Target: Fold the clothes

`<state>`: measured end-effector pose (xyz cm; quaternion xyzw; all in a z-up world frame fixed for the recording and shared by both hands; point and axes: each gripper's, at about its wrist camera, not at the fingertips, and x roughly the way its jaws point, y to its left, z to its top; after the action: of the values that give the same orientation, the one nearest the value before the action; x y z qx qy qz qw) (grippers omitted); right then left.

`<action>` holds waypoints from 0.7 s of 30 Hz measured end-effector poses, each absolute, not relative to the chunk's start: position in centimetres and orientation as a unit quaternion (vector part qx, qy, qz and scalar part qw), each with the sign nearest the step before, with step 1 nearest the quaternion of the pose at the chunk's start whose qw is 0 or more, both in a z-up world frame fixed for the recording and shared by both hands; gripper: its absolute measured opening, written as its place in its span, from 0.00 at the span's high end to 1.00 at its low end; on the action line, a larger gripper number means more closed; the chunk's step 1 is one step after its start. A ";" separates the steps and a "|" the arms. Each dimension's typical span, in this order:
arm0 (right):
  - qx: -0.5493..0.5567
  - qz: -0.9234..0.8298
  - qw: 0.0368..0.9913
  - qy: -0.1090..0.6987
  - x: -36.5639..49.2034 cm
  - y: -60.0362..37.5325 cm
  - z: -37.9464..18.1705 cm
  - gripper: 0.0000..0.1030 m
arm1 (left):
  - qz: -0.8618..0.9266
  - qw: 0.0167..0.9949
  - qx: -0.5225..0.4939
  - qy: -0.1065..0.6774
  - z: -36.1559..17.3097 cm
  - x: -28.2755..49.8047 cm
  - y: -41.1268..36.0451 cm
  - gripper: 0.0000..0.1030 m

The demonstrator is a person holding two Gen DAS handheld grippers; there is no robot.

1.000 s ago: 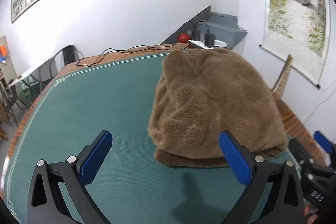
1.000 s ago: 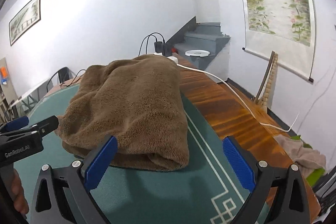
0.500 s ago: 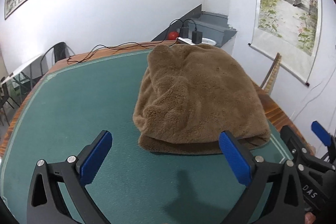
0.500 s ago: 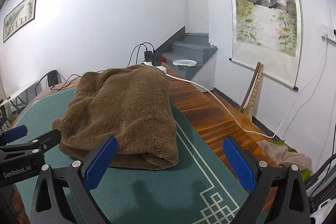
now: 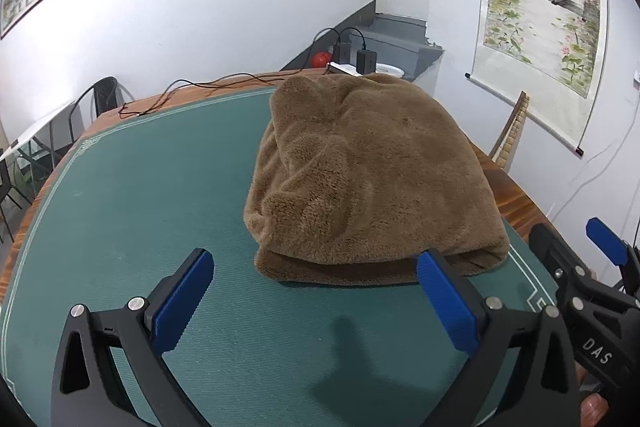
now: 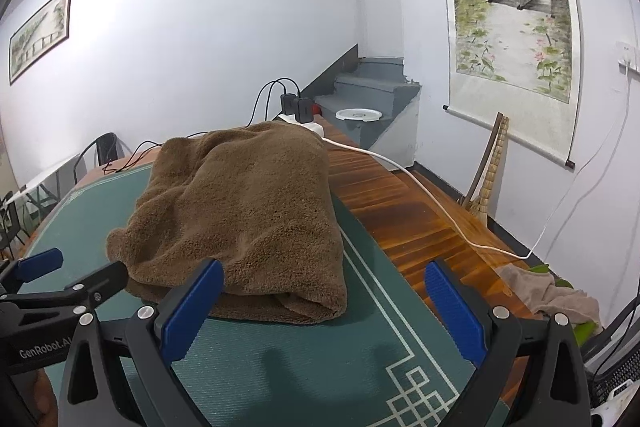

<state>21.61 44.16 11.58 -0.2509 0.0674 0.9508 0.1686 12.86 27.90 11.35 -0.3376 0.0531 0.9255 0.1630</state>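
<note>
A brown fleece garment (image 5: 372, 179) lies folded in a thick bundle on the green mat (image 5: 140, 195); it also shows in the right wrist view (image 6: 244, 215). My left gripper (image 5: 316, 297) is open and empty, just in front of the bundle's near edge. My right gripper (image 6: 326, 311) is open and empty, near the bundle's front right corner. Each gripper shows at the edge of the other's view: the right gripper (image 5: 576, 259) and the left gripper (image 6: 72, 269).
The mat covers a wooden table (image 6: 404, 211). A white power strip with black adapters (image 6: 298, 111) and its white cable (image 6: 440, 207) lie at the far right. Black cables (image 5: 192, 91) trail at the far edge. Another cloth (image 6: 552, 295) lies off the table's right side.
Both grippers have drawn back and risen a little from the folded bundle, staying open. The garment has not moved.
</note>
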 end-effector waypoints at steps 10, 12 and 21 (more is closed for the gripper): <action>-0.255 0.949 0.173 0.063 21.6 44.0 11.4 0.01 | 0.926 0.167 -0.334 0.058 11.1 12.9 28.3 0.01; -0.257 0.949 0.173 0.065 21.7 44.0 11.3 0.01 | 0.926 0.167 -0.333 0.059 11.0 13.0 28.3 0.01; -0.263 0.947 0.173 0.067 21.7 44.1 11.0 0.01 | 0.921 0.169 -0.346 0.057 10.5 12.5 28.3 0.01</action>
<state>21.68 44.06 11.00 -0.2628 0.0668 0.9469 0.1725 12.50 28.31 10.53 -0.3457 0.0568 0.9212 0.1690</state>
